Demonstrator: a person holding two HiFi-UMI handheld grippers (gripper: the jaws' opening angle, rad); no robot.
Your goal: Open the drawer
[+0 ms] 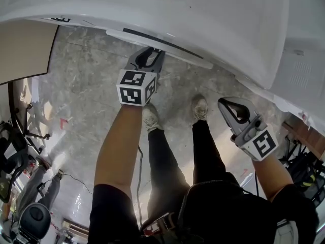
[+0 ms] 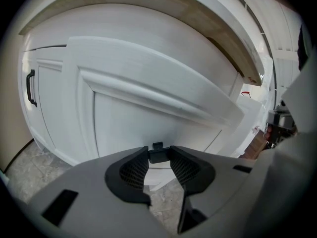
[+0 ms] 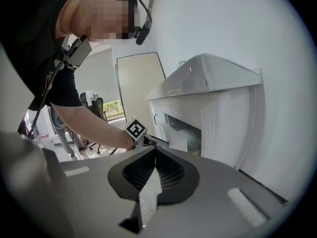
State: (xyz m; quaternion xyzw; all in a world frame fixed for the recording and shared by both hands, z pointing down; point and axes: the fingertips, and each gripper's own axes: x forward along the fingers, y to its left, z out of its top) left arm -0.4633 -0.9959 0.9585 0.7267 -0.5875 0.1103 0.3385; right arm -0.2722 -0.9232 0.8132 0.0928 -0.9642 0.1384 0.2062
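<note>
**While the drawer is standing part-open, the left gripper is holding its handle**

1. Drawer (image 3: 182, 133): sitting just under the top of the white cabinet (image 3: 218, 78). Its front panel is standing out from the cabinet face, and the open box is showing behind it in the right gripper view. The task is judged under way, not finished.
2. Left gripper (image 2: 158, 150): reaching down and forward to the drawer front, jaws standing apart around the small black handle (image 2: 157, 156). The pads appear to be pressing on its two ends, though the contact is showing very small. The grip is serving as the one pulling point, in line with the drawer's travel.
3. Right gripper (image 3: 154, 151): hanging by the person's right side, well apart from the drawer, jaws meeting tip to tip on nothing. It is probably being kept out of the drawer's path.
4. Cabinet door handle (image 2: 31, 88): sitting to the left, untouched.
</note>
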